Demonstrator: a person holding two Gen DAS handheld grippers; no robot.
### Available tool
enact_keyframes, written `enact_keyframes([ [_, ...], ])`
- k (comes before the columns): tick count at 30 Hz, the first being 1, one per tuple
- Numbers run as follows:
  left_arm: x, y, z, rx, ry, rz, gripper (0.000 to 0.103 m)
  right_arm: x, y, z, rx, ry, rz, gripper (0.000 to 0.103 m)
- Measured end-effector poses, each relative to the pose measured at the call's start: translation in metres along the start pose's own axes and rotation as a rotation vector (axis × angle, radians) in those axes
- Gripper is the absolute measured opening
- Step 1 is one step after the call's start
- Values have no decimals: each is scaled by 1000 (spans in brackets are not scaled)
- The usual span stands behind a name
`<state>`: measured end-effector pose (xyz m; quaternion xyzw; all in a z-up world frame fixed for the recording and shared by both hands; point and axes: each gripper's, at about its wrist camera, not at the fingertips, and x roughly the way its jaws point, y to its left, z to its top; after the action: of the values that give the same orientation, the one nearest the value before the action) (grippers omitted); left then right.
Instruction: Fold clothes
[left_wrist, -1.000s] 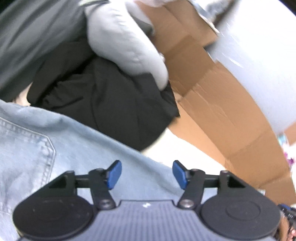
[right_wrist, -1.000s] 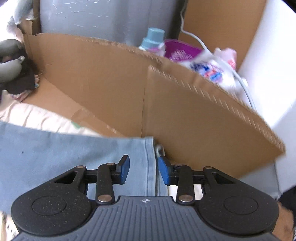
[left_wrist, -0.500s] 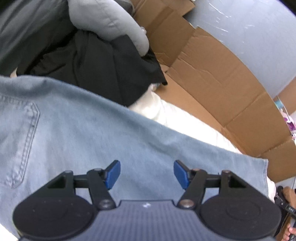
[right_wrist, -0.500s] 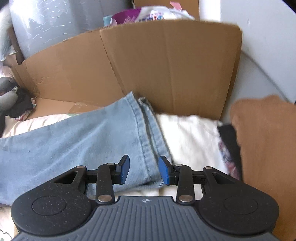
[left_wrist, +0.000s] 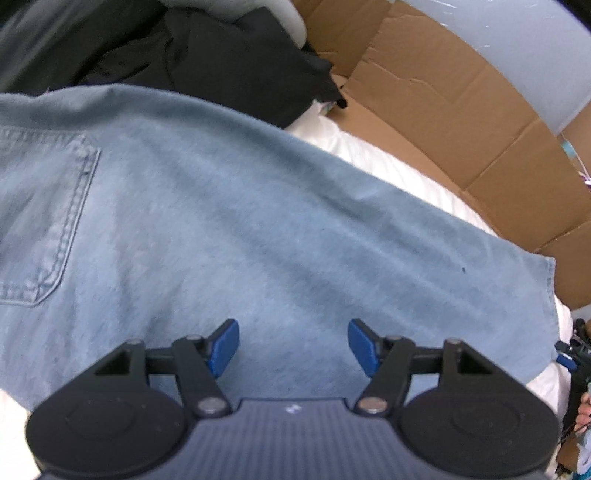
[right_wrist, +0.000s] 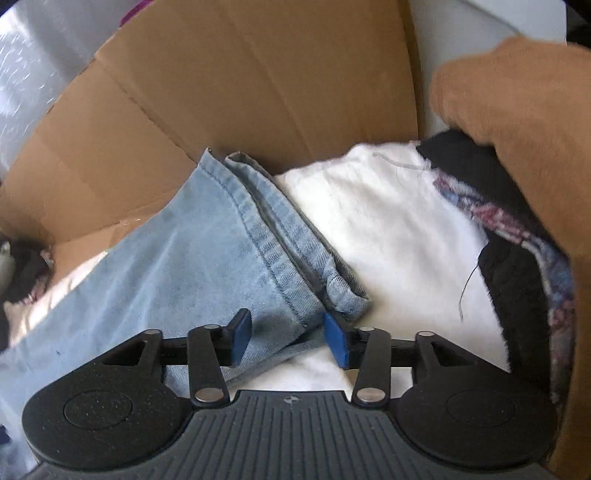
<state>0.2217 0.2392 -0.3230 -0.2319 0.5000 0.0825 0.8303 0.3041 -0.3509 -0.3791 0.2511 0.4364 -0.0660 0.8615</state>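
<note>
I am working in a home laundry corner. Evidence: loose household clothing lies in front of me. Pale blue jeans (left_wrist: 258, 229) are spread across white bedding (right_wrist: 388, 236). Dark garments (left_wrist: 207, 62) are heaped at the far left. A brown garment (right_wrist: 517, 122) and a patterned cloth (right_wrist: 495, 218) lie at the right. Flattened cardboard (right_wrist: 236, 92) stands along the far side, against a pale wall (left_wrist: 517, 48). No workshop or office fittings show.

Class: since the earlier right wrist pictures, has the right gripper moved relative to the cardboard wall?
Yes. The right gripper has dropped from the cardboard wall toward the jeans hem.
</note>
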Motion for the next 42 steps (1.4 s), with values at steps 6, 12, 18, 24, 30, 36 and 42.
enact_keyframes([
  [6,-3,5,-6,9,8,6,68,5,-6,-6,120,45,67,51],
  [12,0,10,-9,8,12,8,68,4,-8,-11,171,26,110,50],
  [18,-1,14,-11,9,1,22,68,-2,-20,-5,248,-96,136,49],
  [24,1,14,-13,14,10,30,68,25,-28,-8,292,-46,137,48],
  [30,1,13,-14,19,9,31,68,29,-15,2,201,-39,145,7],
  [36,-2,11,-18,40,13,32,68,16,-6,16,120,-88,106,7],
  [42,-4,13,-20,46,21,31,68,5,-9,18,88,-128,46,6],
])
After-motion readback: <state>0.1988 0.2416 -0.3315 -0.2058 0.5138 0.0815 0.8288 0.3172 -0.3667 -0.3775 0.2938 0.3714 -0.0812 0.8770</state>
